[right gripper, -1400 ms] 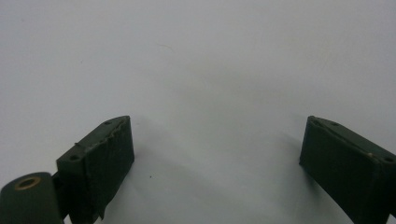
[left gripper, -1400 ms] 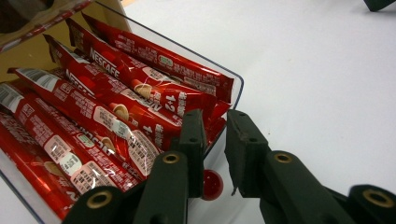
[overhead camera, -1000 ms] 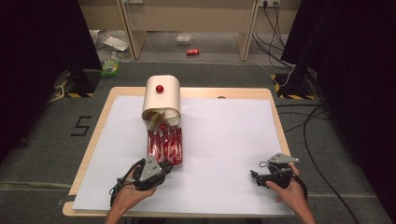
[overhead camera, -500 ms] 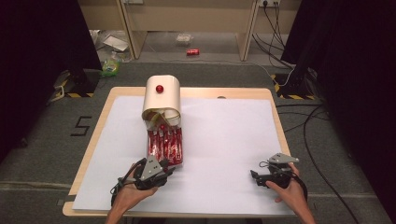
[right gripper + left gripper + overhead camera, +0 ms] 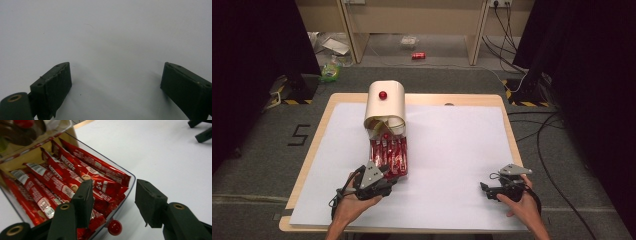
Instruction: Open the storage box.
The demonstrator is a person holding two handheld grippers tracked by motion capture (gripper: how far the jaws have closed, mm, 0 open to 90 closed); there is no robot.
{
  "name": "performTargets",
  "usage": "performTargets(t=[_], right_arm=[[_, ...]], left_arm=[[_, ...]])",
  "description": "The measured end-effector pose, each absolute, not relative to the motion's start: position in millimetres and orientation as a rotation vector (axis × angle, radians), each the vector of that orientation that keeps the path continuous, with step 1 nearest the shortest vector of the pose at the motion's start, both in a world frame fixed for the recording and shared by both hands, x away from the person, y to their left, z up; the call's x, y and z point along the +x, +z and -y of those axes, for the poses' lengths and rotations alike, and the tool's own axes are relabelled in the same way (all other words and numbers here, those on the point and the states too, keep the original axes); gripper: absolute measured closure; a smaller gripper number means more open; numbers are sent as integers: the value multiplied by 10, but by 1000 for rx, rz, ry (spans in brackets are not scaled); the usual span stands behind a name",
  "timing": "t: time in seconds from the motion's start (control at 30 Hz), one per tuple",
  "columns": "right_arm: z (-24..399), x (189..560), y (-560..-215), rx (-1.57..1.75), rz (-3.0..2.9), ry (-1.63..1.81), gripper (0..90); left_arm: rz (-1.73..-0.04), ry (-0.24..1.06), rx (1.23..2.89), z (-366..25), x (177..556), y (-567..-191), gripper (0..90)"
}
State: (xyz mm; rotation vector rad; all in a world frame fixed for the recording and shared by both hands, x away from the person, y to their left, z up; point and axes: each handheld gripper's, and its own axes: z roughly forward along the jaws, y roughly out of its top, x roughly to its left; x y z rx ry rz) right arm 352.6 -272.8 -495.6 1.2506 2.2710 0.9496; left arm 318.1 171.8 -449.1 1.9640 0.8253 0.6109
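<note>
L gripper (image 5: 112, 197) at drawer (image 5: 130, 188) front, jaws just opening, spread round red knob (image 5: 114, 227), not pinching, R gripper (image 5: 115, 82) well right of drawer, jaws spread, empty

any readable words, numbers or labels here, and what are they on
"5": dark number marked on the grey floor, left of the table.
"64", uncertain: white digits on a red sachet in the clear drawer, seen in the left gripper view.
White brand lettering on the other red sachets: too blurred to read.
Red can on the floor beyond the table: too small to read.
</note>
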Motion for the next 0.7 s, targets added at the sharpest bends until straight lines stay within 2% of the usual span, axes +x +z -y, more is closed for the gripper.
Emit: performTargets(t=[0.7], right_arm=[[2729,3527,-4957,1249,-2273,951,97]], left_arm=[[-1022,726,1864,-1704,3313,-4373,442]])
